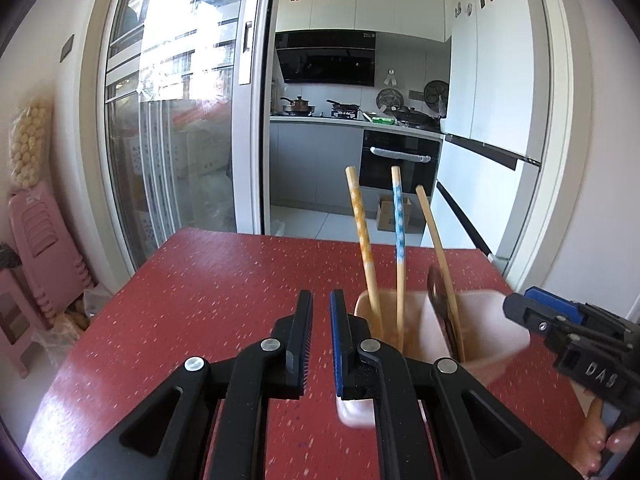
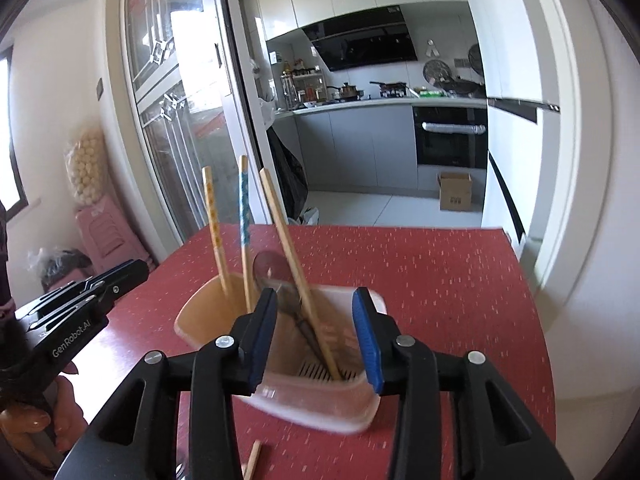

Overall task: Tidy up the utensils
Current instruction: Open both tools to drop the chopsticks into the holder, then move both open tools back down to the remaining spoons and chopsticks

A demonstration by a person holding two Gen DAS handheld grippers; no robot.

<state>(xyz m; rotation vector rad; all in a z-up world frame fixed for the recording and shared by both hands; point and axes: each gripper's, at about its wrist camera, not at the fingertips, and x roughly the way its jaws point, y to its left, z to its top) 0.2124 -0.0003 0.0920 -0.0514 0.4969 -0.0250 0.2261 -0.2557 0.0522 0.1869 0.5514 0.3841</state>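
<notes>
Left wrist view: left hand-held gripper (image 1: 321,316) was pinched narrow, nothing between its pads, hovering over the red speckled worktop (image 1: 208,280) just left of the pale pink plastic utensil caddy (image 1: 496,336).

Right wrist view: right hand-held gripper (image 2: 315,334) stood partly spread, empty, straddling the caddy's near rim; orange-patterned chopstick (image 2: 215,224), blue-patterned chopstick (image 2: 244,208), plain wooden chopstick (image 2: 288,240) and a round-headed metal utensil (image 2: 268,268) stood inside. A loose wooden stick (image 2: 253,460) lay on the worktop nearby; probably next. Best approach low, pinch it mid-length, avoid nudging the caddy.
</notes>
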